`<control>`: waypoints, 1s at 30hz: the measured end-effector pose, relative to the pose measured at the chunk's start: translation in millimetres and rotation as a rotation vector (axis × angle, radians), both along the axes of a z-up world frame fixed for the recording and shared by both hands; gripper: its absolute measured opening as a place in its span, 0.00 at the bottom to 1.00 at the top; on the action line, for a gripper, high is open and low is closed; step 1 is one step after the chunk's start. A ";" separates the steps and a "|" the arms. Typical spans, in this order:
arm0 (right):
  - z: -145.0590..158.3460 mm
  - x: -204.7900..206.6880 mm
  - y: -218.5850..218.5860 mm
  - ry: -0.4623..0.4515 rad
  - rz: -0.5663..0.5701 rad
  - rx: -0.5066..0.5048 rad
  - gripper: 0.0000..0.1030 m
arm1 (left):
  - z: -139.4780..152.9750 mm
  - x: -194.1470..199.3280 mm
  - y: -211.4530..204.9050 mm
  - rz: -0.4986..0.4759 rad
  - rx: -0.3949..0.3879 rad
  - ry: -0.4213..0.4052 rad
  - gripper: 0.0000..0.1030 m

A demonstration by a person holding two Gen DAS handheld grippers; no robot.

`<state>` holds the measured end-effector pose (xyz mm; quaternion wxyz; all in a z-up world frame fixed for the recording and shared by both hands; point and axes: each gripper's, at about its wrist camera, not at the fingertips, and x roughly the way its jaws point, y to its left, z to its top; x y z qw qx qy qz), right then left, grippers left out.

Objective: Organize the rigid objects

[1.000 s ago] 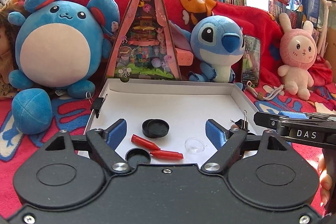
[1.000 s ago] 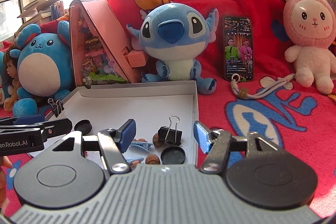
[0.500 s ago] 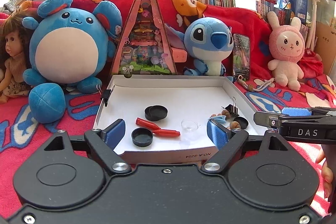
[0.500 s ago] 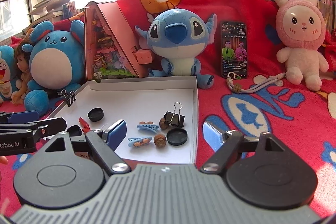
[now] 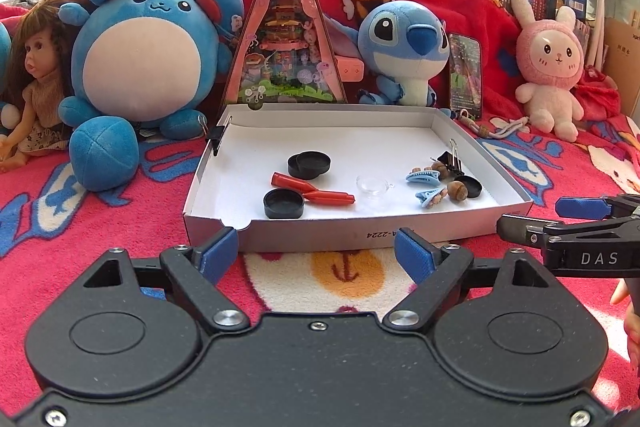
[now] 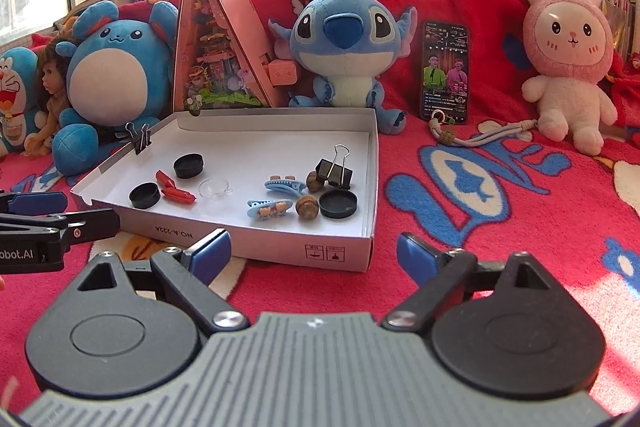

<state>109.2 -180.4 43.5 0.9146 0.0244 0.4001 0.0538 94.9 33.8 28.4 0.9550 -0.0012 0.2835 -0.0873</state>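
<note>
A: Both grippers backed off toward the near side; white box (image 5: 352,233) w/ small items now sits beyond them.
B: Left gripper (image 5: 318,251)?
A: Spread, empty. Right gripper (image 6: 314,251) opening, nothing between.

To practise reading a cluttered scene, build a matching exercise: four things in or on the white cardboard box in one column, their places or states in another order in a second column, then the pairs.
Things
1. Black binder clip with upright wire handles
2. Clear plastic dome
3. Second black binder clip
4. Pair of red plastic cones

Places or states
A. Clamped onto the white cardboard box's left wall
B. Lying beside a shallow round black cap
C. Near the right wall, next to a brown acorn
D. Mid-floor, touching nothing

Pairs: 1-C, 2-D, 3-A, 4-B
</note>
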 end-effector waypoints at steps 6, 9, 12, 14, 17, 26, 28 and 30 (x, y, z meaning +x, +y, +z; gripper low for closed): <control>-12.0 -1.8 -0.5 0.036 -0.004 -0.008 0.95 | -12.7 2.1 -0.1 0.013 0.009 0.029 0.82; -16.1 -2.1 0.6 0.044 -0.003 -0.015 0.96 | -17.1 2.3 -2.0 0.014 0.025 0.030 0.82; -19.4 -1.2 0.7 0.055 -0.006 -0.018 0.97 | -21.1 3.6 -3.9 0.019 0.035 0.036 0.82; -21.8 -0.1 0.9 0.063 -0.012 -0.018 0.98 | -24.1 5.5 -4.2 0.028 0.031 0.046 0.82; -26.1 1.1 0.3 0.073 -0.019 -0.017 0.99 | -28.7 7.6 -3.8 0.037 0.028 0.058 0.82; -35.2 3.0 1.1 0.101 -0.027 -0.029 1.00 | -37.7 10.8 -3.1 0.054 0.034 0.074 0.85; -36.2 3.3 2.0 0.107 -0.026 -0.036 1.00 | -38.8 11.4 -3.2 0.057 0.036 0.078 0.86; -36.5 3.4 3.0 0.108 -0.025 -0.043 1.00 | -39.9 11.6 -3.1 0.059 0.037 0.080 0.87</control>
